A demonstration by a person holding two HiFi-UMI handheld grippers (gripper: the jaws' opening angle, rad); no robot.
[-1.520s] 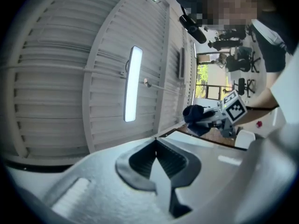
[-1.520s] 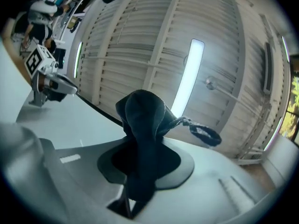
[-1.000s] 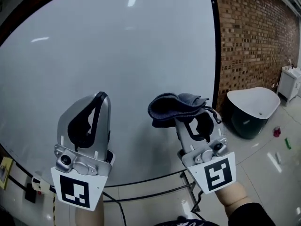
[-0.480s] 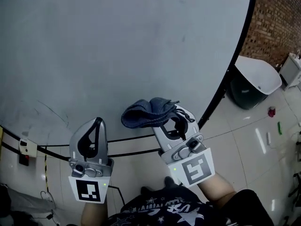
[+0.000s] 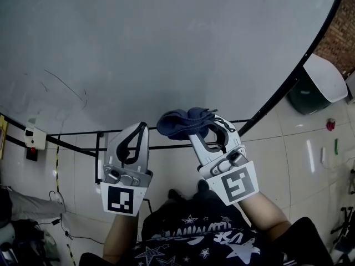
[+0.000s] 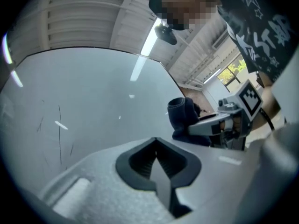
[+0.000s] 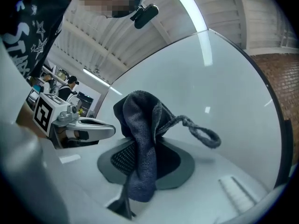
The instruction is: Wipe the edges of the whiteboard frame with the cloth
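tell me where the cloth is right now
In the head view the cloth is at centre, pinched in the right hand-held gripper just right of the left hand-held gripper, near the lower edge of the whiteboard.

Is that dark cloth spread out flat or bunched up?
Bunched up. The cloth is a crumpled wad pinched in the right gripper's jaws, its loop dangling free; no flat face shows.
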